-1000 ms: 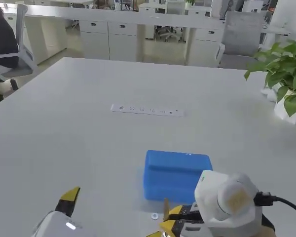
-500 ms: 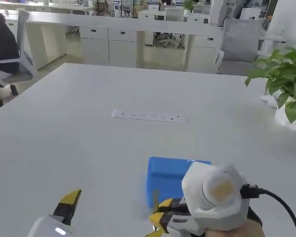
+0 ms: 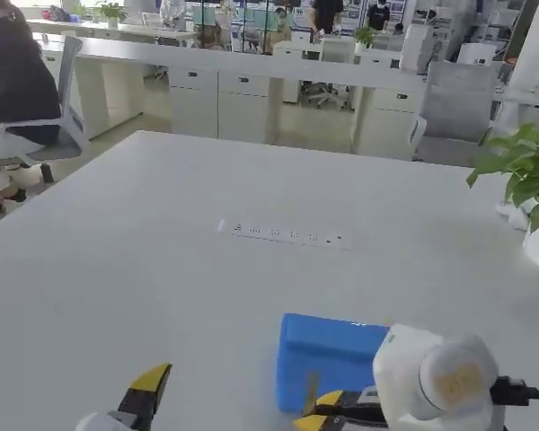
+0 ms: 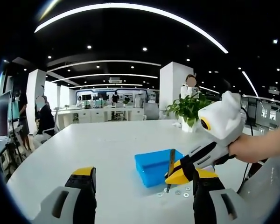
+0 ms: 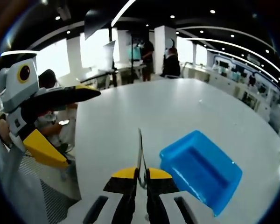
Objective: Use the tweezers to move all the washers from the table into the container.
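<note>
The right gripper (image 5: 141, 176) has its fingers clamped on the tweezers (image 5: 140, 149). Their tips sit by the washers (image 4: 178, 192), which lie on the surface just beside the blue container (image 4: 154, 165). The left gripper (image 4: 142, 175) has its fingers spread, holding nothing. Recommended: nip one washer by its rim and lift it clear of the container wall.

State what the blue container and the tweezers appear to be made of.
The blue container: probably moulded plastic, judging by its uniform saturated colour, rounded rim and soft sheen. The tweezers: likely metal, thin flat blades with a dull brassy tint in the left gripper view; finish too small to tell.
</note>
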